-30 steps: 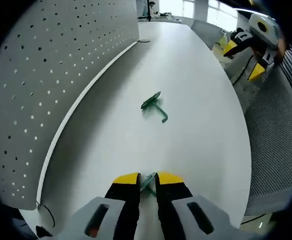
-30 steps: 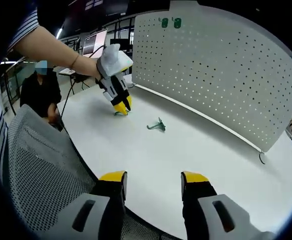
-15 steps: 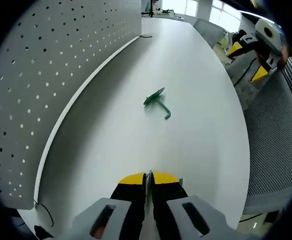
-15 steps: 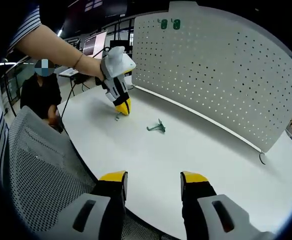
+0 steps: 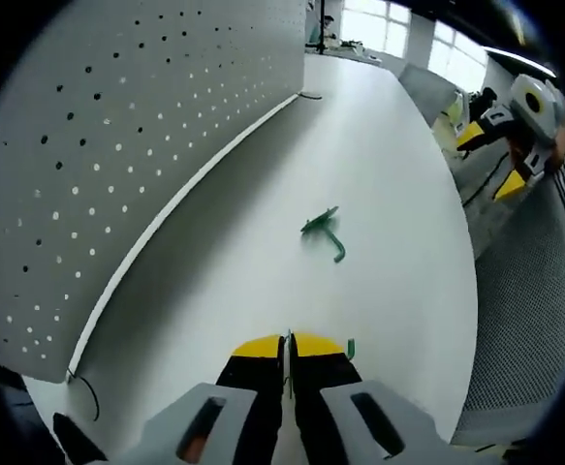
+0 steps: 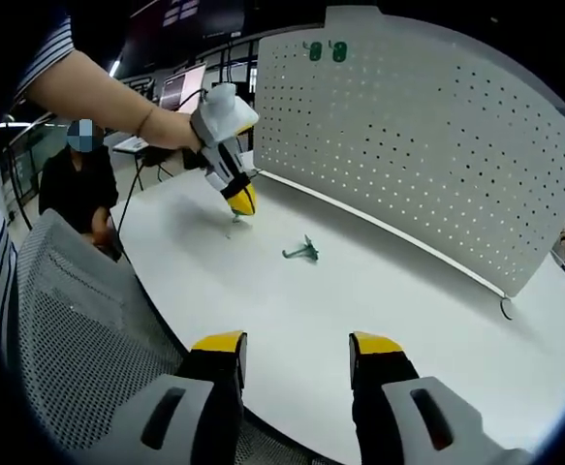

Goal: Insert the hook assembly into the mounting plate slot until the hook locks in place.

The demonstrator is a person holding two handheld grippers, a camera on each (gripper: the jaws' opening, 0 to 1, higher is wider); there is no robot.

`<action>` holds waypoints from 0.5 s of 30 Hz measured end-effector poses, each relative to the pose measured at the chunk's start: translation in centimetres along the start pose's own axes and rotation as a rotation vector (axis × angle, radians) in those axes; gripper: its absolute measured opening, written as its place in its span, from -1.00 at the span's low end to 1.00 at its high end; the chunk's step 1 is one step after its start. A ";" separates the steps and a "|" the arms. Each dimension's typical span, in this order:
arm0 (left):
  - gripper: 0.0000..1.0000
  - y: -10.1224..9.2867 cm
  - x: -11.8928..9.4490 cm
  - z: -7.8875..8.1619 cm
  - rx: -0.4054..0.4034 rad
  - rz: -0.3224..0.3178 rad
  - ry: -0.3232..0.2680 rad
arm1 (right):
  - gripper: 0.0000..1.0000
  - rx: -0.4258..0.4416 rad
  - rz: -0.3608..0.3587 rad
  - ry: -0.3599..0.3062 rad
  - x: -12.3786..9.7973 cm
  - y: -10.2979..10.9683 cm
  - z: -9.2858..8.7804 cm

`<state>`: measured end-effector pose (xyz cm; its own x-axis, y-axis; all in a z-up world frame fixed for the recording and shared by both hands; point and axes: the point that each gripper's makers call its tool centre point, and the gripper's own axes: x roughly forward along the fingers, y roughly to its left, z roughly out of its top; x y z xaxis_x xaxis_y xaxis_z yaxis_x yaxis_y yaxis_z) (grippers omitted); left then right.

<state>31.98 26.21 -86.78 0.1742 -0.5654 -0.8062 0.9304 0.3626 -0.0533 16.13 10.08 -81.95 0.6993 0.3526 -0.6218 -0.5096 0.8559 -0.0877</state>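
A white table point(image 5: 263, 242) curves along a grey pegboard point(image 5: 117, 145), with a mesh chair back point(image 6: 78, 320) at its near edge and an office behind, where a seated person point(image 6: 78, 184) shows in the right gripper view. Two small green pieces point(image 6: 327, 51) hang side by side near the pegboard's top edge.

A green hook point(image 5: 325, 232) lies alone on the bare tabletop, well apart from both grippers and clear of the pegboard; in the right gripper view the same hook point(image 6: 301, 252) sits near the table's middle.

The left gripper point(image 5: 287, 346) has its yellow-tipped jaws pressed nearly together on a thin green plate point(image 5: 350, 347), of which an edge shows in the slit between the tips and a small corner pokes out beside the right tip. From the right gripper view, this gripper point(image 6: 241, 203) is held by a hand point(image 6: 171, 131) and points down, its tips just above the table with the little plate point(image 6: 235, 223) hanging below them, apart from the hook.

The right gripper point(image 6: 295, 341) hovers over the table's near edge with its jaws wide apart and nothing between them. It also appears far off at the upper right of the left gripper view point(image 5: 495, 160), above the chair
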 end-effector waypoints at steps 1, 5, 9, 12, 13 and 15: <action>-0.98 0.1 -0.2 0.2 -0.015 0.008 -0.011 | -0.19 0.001 0.000 -0.001 0.0 0.0 0.0; -0.98 -0.3 -1.3 1.5 -0.107 0.023 -0.085 | -0.19 0.011 0.000 -0.012 -0.1 -0.1 0.2; -0.98 -0.3 -1.9 2.9 -0.178 0.044 -0.149 | -0.19 0.010 0.006 -0.023 -0.2 0.1 0.5; -0.98 -0.7 -2.5 4.1 -0.217 0.049 -0.200 | -0.19 0.017 0.007 -0.033 -0.3 0.1 0.7; -0.98 -1.0 -2.8 4.4 -0.224 0.048 -0.211 | -0.19 0.017 0.005 -0.038 -0.3 0.0 0.7; -0.98 -1.3 -3.2 4.9 -0.240 0.049 -0.238 | -0.19 0.018 0.006 -0.045 -0.4 0.1 0.9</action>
<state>31.80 23.88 -81.24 0.3138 -0.6898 -0.6525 0.8218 0.5416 -0.1773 16.23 10.32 -81.01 0.7184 0.3740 -0.5865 -0.5048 0.8604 -0.0698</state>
